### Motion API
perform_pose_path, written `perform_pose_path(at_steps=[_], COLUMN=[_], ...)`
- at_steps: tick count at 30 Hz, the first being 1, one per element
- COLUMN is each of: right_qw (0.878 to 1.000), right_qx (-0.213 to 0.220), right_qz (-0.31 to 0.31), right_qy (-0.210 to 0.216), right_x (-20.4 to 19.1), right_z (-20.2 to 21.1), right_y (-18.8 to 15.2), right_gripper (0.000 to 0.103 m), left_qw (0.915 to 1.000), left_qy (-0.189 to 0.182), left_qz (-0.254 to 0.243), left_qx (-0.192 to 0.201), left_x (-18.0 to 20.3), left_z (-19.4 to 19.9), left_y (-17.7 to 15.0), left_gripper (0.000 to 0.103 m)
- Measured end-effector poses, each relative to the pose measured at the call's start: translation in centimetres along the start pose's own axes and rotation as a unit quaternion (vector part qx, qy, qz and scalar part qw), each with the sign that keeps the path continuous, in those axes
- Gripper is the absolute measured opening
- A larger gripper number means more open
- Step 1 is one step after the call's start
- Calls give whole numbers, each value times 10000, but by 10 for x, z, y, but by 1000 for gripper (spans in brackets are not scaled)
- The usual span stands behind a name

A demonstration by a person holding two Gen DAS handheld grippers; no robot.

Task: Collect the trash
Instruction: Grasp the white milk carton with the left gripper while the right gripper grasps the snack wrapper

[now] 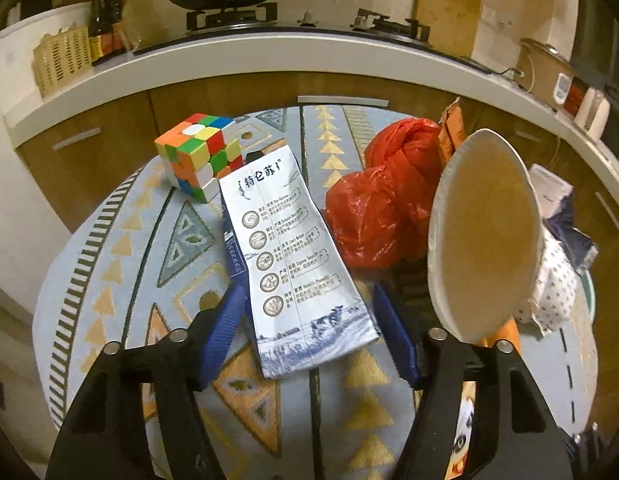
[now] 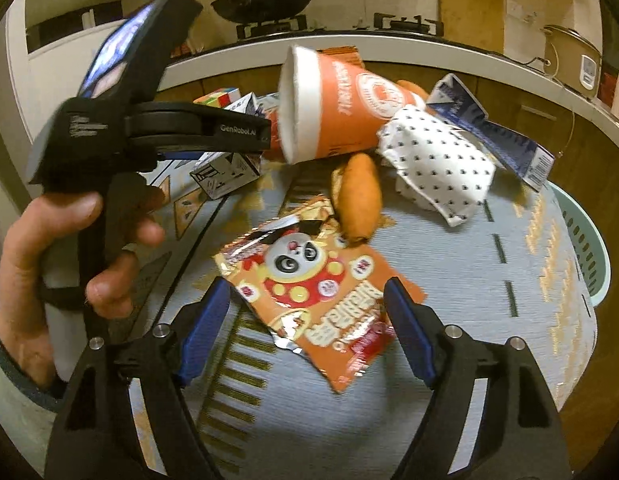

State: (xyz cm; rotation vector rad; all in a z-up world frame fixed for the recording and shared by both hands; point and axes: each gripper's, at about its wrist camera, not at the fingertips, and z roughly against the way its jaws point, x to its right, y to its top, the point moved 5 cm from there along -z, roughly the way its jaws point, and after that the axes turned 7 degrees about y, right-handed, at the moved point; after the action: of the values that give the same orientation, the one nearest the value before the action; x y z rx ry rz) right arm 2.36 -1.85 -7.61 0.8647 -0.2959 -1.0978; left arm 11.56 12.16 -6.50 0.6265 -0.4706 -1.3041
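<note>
A flattened milk carton [image 1: 297, 256], silver-white with blue print and a row of round brown emblems, is seen lying on the patterned cloth of the bench [image 1: 121, 280], between the widely spread blue fingers of the left hand-held gripper [image 1: 309, 332], which are not touching it. Just beyond its far left corner a puzzle cube [image 1: 199, 156] is set; to its right a crumpled red plastic bag [image 1: 385, 200] is heaped.

The right hand-held gripper [image 2: 309, 332] is likewise held wide open over an orange snack wrapper [image 2: 317, 300] printed with a panda face. Ahead of it an orange paper cup [image 2: 341, 108] is tipped on its side, with a spotted white cloth [image 2: 441, 164] to the right.
</note>
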Motion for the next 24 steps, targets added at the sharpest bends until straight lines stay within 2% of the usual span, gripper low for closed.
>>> perform_pose_path(at_steps=[5,9,13,15,16,17,18,21,24], right_qw=[9985,9940,9924,9926,9928,9929,9935,9962,9981], right_qx=[-384,-697,-775,-749,-721,-707,-697,-560,-346], right_qz=[273,468,464,461,468,474,461,355,332], right_qy=[-295,-696,-841,-834,-829,-827,-778,-560,-393], right_x=[-15,-20,-16,-12,-11,-9,-8,-2,4], right_z=[-19,-37,-43,-43,-43,-43,-41,-32,-17], right_y=[2,5,14,16,16,17,17,15,18], right_gripper=[79,79,74,58,51,38,28,12,6], left_qw=[9990,9986,9987,9988,9989,9991,9993,9997,9993], left_qy=[-432,-524,-493,-474,-456,-420,-359,-179,-121], left_qz=[-48,-89,-92,-82,-75,-67,-75,-110,-117], left_qx=[46,25,12,10,20,24,11,-140,-342], left_x=[-15,-23,-23,-20,-19,-18,-16,-11,-6], left_z=[14,16,12,10,9,8,6,-5,-14], left_y=[-6,-10,-8,-5,-4,-2,0,3,1], left_gripper=[47,48,58,68,70,74,77,77,78])
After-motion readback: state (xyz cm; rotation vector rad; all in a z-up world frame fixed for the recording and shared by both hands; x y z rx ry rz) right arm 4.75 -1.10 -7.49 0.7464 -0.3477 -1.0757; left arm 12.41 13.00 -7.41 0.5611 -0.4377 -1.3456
